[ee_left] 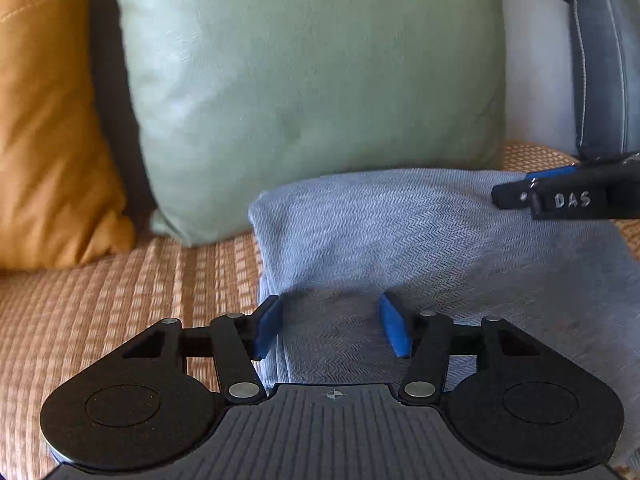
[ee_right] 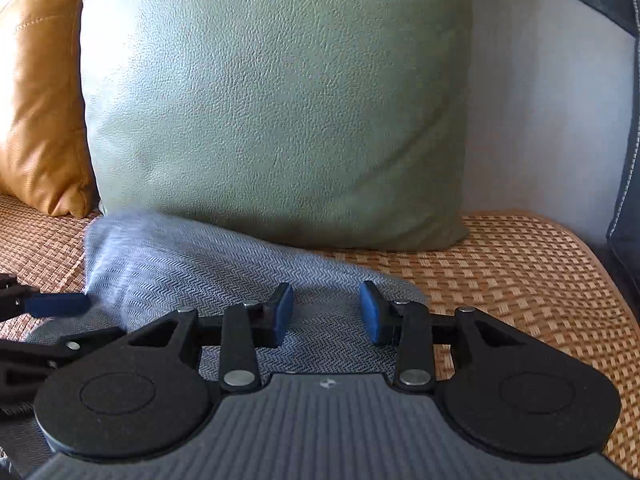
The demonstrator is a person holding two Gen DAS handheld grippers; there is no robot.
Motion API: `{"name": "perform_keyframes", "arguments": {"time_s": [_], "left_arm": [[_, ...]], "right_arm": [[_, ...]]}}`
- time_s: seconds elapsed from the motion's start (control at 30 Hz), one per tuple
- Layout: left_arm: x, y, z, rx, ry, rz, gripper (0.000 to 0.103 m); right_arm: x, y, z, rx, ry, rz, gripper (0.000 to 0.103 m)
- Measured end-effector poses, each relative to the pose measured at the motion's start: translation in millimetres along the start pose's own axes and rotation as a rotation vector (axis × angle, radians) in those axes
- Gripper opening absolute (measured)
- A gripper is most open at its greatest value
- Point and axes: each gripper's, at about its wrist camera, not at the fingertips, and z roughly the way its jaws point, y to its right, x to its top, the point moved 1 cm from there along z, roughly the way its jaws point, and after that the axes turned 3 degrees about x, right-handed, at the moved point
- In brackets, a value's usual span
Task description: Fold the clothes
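The folded grey-blue herringbone-weave garment point(ee_left: 420, 240) lies on the orange woven seat mat point(ee_left: 120, 300), its far edge touching the foot of the pale green leather-look cushion point(ee_left: 312, 80), which leans against the sofa back beside the mustard-yellow cushion point(ee_left: 48, 120). Taking the green cushion as the mark, the garment's long axis runs across its front, side to side. The left gripper point(ee_left: 332, 326) stands over the garment's left end, blue pads spread wide with cloth beneath them but not pinched. The right gripper point(ee_right: 326, 312) stands over the right end, just short of the cloth's right edge, jaws moderately apart and gripping nothing. Both are about equally near, so the next fold likely takes each end at once
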Motion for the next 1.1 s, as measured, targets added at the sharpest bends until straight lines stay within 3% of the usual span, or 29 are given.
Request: {"name": "perform_keyframes", "arguments": {"time_s": [0.1, 0.2, 0.33, 0.4, 0.63, 0.77, 0.97, 1.03, 1.1], "left_arm": [[-14, -3, -37, -0.025, 0.062, -0.024, 0.07], [-42, 4, -57, -0.001, 0.067, -0.029, 0.072], [-71, 23, -47, 0.036, 0.044, -0.005, 0.067], [-71, 24, -46, 0.053, 0.042, -0.024, 0.068], [-59, 25, -65, 0.06, -0.021, 0.014, 0.07], [-65, 30, -103, 0.078, -0.024, 0.058, 0.072], [-86, 35, -178, 0.074, -0.013, 0.007, 0.075], [-85, 38, -205, 0.069, 0.018, -0.006, 0.081], [-81, 40, -234, 0.074, 0.071, -0.015, 0.09]], "right_arm": [[-9, 2, -46, 0.02, 0.093, -0.009, 0.04], [-47, -2, -89, 0.029, 0.137, -0.025, 0.043], [-97, -4, -80, -0.022, 0.009, -0.095, 0.046], [-117, -5, -77, -0.03, 0.031, -0.097, 0.047], [-104, 3, -89, -0.004, -0.03, -0.038, 0.048], [-103, 9, -146, 0.093, 0.025, 0.064, 0.05], [-110, -1, -217, 0.2, 0.02, 0.12, 0.051], [-109, -8, -242, 0.205, 0.029, 0.111, 0.057], [-106, -15, -267, 0.202, 0.044, 0.089, 0.072]]}}
